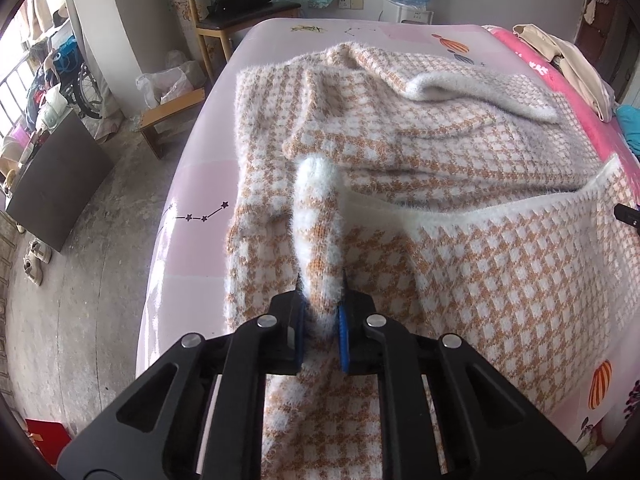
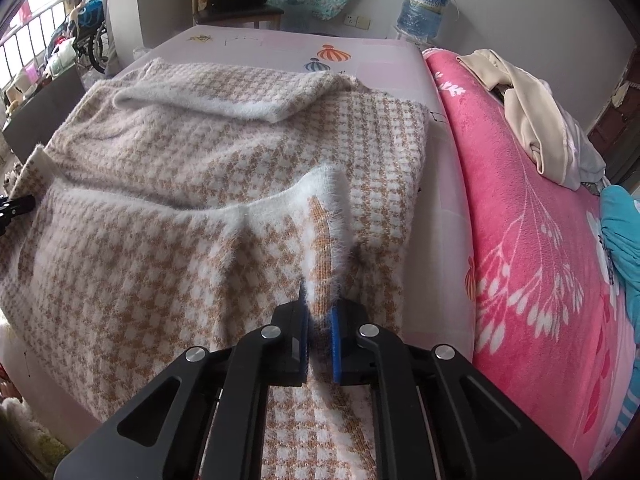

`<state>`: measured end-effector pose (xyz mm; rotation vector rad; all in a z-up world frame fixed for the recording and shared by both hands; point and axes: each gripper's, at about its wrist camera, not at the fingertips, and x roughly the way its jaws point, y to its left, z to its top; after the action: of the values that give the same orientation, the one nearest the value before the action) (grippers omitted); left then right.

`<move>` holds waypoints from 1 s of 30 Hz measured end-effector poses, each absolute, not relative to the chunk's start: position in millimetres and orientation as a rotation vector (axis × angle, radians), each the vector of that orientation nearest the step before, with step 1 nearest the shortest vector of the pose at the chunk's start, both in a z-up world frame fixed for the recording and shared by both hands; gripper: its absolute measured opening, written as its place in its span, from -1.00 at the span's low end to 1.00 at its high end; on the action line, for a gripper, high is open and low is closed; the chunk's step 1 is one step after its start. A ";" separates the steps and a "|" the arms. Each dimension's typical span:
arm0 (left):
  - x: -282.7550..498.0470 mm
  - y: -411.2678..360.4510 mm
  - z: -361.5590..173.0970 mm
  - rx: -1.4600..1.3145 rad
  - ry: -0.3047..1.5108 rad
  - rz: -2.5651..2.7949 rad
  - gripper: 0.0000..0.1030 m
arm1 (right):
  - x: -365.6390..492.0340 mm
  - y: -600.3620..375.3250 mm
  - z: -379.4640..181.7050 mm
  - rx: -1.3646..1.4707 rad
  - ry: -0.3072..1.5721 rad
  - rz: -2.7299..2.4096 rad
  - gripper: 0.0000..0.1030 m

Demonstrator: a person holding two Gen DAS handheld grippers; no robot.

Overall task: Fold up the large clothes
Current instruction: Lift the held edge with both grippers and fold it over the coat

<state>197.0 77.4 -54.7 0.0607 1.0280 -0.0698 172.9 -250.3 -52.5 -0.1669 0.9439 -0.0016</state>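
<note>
The left gripper point(image 1: 320, 312) pinches the houndstooth sweater point(image 1: 440, 152) at its white fuzzy hem point(image 1: 460, 210). The right gripper point(image 2: 318, 316) clamps that hem's other corner. Bare pink bedsheet point(image 1: 192, 248) lies left of the left claw.

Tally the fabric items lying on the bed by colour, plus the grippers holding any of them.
Orange-and-white checked sweater: 1
Pink floral blanket: 1
Beige garment: 1
Teal cloth: 1
Grippers shut on the sweater's hem: 2, left gripper and right gripper
Total: 4 fabric items, 2 grippers
</note>
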 end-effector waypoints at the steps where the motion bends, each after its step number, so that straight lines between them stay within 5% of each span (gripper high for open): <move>1: 194.9 78.3 -52.4 0.057 1.021 -0.070 -0.80 | 171.4 -250.1 -50.5 -0.166 0.937 -0.004 -0.84; 30: 128.7 81.4 16.0 0.067 0.795 -0.061 -0.86 | 103.9 -245.1 2.9 -0.150 0.754 -0.051 -0.86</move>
<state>128.7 81.4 16.0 0.0665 0.7952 -0.0612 103.9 -245.1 2.9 -0.1503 0.7540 -0.0507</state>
